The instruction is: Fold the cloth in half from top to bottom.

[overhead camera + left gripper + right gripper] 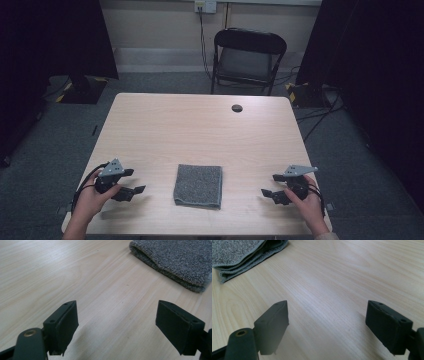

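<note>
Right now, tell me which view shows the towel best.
The high view: the whole folded towel lies on the table between the left gripper and the right gripper, all its edges visible. The left gripper view catches one folded edge at top right; the right gripper view catches a layered corner at top left.

High view dim, soft, low-res; corners fall to black curtains. Tabletop [200, 130] evenly lit from overhead, faint shadows under each claw. Both gripper views brighter: mild sheen on wood ahead of the jaws, jaws slightly soft, towel [175, 260] beyond stays fairly sharp.
</note>
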A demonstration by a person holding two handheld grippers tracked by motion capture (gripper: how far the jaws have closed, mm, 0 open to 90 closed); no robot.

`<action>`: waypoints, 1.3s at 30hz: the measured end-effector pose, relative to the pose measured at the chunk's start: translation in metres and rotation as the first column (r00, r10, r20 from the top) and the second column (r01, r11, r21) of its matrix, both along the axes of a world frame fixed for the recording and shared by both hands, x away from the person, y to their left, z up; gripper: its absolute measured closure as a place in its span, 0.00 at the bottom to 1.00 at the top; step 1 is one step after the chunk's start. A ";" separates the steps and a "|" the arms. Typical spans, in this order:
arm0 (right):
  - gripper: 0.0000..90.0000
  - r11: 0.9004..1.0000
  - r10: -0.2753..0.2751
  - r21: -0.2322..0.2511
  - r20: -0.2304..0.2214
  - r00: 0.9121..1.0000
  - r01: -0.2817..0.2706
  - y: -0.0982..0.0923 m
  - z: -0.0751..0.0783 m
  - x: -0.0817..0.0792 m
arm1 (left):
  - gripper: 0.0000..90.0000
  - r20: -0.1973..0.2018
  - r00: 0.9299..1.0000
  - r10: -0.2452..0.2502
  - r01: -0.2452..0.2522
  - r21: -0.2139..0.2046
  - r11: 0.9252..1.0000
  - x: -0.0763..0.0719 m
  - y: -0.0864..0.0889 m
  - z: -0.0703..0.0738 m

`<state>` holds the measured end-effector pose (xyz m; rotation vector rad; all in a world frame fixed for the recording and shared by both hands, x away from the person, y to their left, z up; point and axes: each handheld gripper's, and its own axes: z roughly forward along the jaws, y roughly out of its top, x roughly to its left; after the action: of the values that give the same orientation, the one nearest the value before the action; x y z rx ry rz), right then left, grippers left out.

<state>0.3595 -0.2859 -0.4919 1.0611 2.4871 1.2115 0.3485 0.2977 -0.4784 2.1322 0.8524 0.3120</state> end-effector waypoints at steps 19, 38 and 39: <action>0.20 1.000 -0.027 -0.008 0.002 1.000 0.027 -0.012 -0.002 0.000 | 0.20 -0.009 1.000 0.013 -0.013 -0.021 1.000 -0.001 0.010 -0.007; 0.20 0.998 -0.057 -0.014 0.003 0.998 0.057 -0.025 -0.003 0.001 | 0.20 -0.017 0.998 0.055 -0.055 -0.007 0.998 -0.002 0.027 -0.010; 0.20 0.998 -0.058 -0.014 0.001 0.998 0.058 -0.026 -0.003 0.001 | 0.20 -0.016 0.998 0.056 -0.056 -0.005 0.998 -0.002 0.028 -0.010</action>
<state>0.3603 -0.3115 -0.4948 1.1216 2.4431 1.1756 0.3463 0.3252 -0.4885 2.1113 0.9225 0.3218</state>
